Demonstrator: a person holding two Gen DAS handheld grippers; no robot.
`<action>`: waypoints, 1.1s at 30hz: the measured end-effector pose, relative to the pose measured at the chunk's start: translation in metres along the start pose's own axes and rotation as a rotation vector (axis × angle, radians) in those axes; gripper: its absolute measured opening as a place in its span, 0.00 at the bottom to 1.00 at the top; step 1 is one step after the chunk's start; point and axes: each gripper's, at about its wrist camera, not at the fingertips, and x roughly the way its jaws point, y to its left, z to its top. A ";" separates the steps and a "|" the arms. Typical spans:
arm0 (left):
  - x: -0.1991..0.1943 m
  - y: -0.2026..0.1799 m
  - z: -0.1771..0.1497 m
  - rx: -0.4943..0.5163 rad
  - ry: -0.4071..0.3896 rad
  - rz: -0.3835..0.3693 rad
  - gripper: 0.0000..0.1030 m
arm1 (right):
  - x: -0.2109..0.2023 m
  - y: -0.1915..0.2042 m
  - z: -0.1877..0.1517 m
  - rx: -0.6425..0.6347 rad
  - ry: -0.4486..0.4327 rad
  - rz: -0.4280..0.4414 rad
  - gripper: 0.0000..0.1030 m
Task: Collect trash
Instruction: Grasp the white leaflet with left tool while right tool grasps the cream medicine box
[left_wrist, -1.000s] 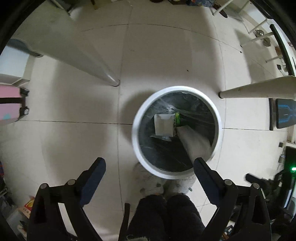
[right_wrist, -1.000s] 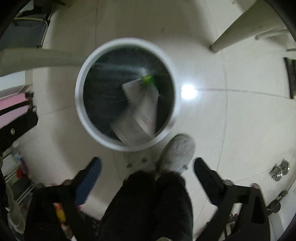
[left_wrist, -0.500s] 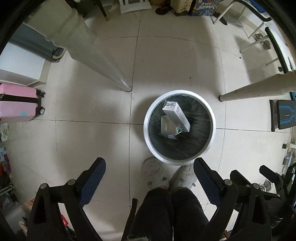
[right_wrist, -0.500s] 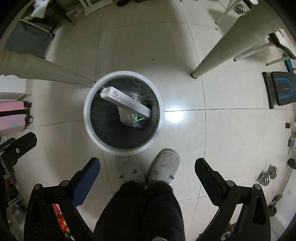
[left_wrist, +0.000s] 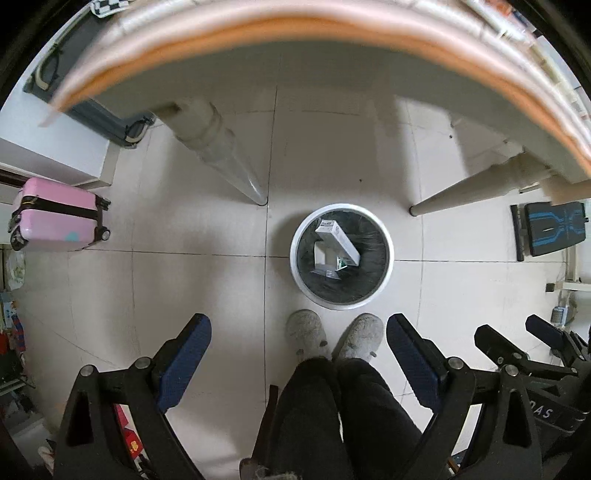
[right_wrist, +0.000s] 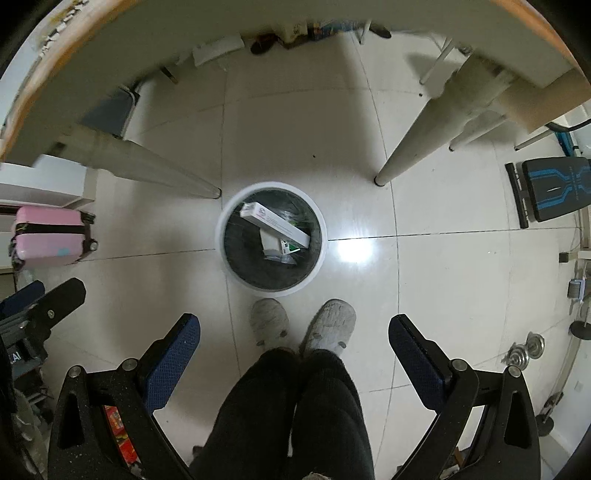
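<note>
A round white trash bin (left_wrist: 386, 273) with a black liner stands on the tiled floor, far below both grippers; it also shows in the right wrist view (right_wrist: 322, 258). A long white carton (left_wrist: 338, 238) (right_wrist: 275, 223) lies across smaller white and green packs inside it. My left gripper (left_wrist: 298, 334) is open and empty, high above the floor. My right gripper (right_wrist: 294, 332) is open and empty at a similar height. The right gripper's fingers (left_wrist: 498, 345) show at the right edge of the left wrist view.
The table's edge (left_wrist: 258, 26) arches over the top, with tapered legs (left_wrist: 229, 162) (right_wrist: 413, 147) either side of the bin. A pink suitcase (left_wrist: 55, 214) stands at left, a black and blue bench (right_wrist: 550, 188) at right. The person's grey slippers (right_wrist: 303, 325) are beside the bin.
Both grippers have risen well above the bin, which now looks smaller. The long carton dropped into the bin and lies still. The table's edge has come into view.
</note>
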 end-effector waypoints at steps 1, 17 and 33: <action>-0.013 0.001 -0.001 0.000 -0.004 -0.008 0.94 | -0.015 0.001 -0.002 0.001 -0.006 0.007 1.00; -0.150 -0.051 0.090 0.135 -0.241 0.015 0.94 | -0.218 -0.036 0.066 0.131 -0.168 0.101 1.00; -0.056 -0.254 0.308 0.667 0.022 0.064 0.93 | -0.158 -0.250 0.224 0.737 -0.095 0.276 1.00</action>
